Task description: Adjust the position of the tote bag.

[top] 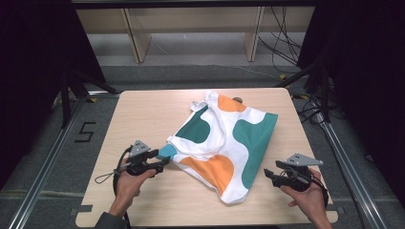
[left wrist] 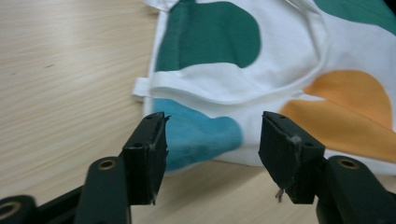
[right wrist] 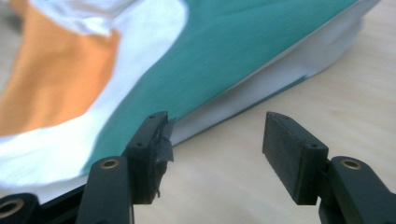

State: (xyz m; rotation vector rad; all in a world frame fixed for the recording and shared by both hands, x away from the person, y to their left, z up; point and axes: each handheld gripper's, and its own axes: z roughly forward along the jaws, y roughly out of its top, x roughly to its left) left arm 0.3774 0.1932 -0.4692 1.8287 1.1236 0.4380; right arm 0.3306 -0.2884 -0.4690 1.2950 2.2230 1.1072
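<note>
Garment (top: 224, 143): white shirt with green, orange and blue patches, lying folded and crumpled at the middle of the counter (top: 143, 114)
Left hand-held gripper (top: 165, 161): jaws apart, nothing between them, tips just short of the shirt's blue corner (left wrist: 196, 135)
Right hand-held gripper (top: 267, 175): jaws apart, holding nothing, just beside the shirt's green-and-white edge (right wrist: 243, 93)

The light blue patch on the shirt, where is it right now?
In the high view, the light blue patch sits at the shirt's left edge, just ahead of the open left gripper.
</note>
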